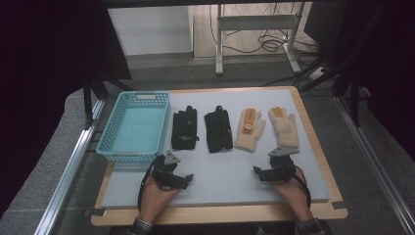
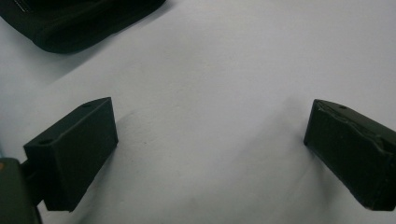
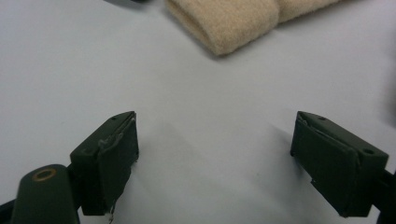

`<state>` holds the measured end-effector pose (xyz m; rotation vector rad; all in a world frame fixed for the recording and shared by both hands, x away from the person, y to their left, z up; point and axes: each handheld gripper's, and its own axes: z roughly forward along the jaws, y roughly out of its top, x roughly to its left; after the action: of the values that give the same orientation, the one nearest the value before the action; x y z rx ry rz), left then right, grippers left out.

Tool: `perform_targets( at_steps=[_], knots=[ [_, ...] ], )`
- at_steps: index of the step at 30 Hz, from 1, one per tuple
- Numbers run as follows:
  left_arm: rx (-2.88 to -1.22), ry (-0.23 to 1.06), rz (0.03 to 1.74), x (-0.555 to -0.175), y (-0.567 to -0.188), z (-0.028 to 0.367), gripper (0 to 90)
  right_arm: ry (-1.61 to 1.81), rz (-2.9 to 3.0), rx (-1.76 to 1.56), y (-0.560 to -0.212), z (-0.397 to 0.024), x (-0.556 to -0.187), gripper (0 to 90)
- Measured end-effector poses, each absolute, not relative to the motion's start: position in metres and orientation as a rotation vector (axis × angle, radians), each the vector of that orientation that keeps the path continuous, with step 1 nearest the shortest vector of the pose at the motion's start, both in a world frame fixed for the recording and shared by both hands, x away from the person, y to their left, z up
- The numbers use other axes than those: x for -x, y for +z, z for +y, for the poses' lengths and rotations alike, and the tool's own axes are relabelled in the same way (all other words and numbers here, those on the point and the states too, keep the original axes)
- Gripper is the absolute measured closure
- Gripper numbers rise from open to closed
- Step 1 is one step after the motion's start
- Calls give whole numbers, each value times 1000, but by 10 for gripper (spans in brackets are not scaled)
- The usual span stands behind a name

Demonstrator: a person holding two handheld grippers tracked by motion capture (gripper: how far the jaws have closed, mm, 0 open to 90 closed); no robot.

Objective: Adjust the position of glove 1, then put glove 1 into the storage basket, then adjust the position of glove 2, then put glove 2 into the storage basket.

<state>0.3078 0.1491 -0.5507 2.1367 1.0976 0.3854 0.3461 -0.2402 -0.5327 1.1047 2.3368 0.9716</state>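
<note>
Near edge of the table [image 1: 220, 215], in the high view: two hands, one on each set of tongs, both low over the grey mat [image 1: 225, 178]. Left gripper [image 1: 188, 177] pointing right, right gripper [image 1: 255, 170] pointing left, tips turned toward each other, a stretch of bare mat between them. Jaw spread hard to judge from above.

Settled by the gripper views instead. Left gripper [image 2: 210, 135]: jaws wide apart, bare mat between, nothing held. Right gripper [image 3: 215, 140]: same, spread wide, holding nothing, nothing touched.

Shown up close but not from above: the knit of a cream cuff [image 3: 231, 21] at the top of the right gripper view, well clear of the jaw tips, and a dark glove edge [image 2: 70, 23] in the top left corner of the left gripper view, also apart from the jaws.

Shown from above but not up close: the whole row. Farther back on the mat, four gloves side by side, cuffs toward the person, fingers away: black glove [image 1: 184, 128], second black glove [image 1: 218, 129], cream glove [image 1: 250, 129] with orange on the fingers, second cream glove [image 1: 284, 126] nearest the right gripper. Small gaps between neighbours, none overlapping.

Left of the row, a light blue basket [image 1: 108, 132], its near rim close to the left hand, its left side near the mat's left edge.

Open mat in front of the cuffs, a narrow strip beyond the fingertips, then the table's far wooden edge.
</note>
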Motion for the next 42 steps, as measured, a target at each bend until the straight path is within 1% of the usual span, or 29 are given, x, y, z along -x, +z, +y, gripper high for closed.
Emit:
perform_targets(
  at_steps=[20, 29, 34, 42],
  knots=[
    [-2136, 385, 1098, -308, -551, 149, 28, 976, 2338, -1103, -532, -241, -346, 150],
    [-2136, 384, 1098, -308, -551, 149, 28, 1008, 2330, -1135, -528, -242, -348, 214],
    [-2137, 384, 1099, -308, -551, 149, 28, 1038, 2344, -1106, -521, -234, -351, 250],
    [-2137, 384, 1099, -308, -550, 149, 28, 1028, 2374, -1058, -508, -211, -369, 251]
  ],
)
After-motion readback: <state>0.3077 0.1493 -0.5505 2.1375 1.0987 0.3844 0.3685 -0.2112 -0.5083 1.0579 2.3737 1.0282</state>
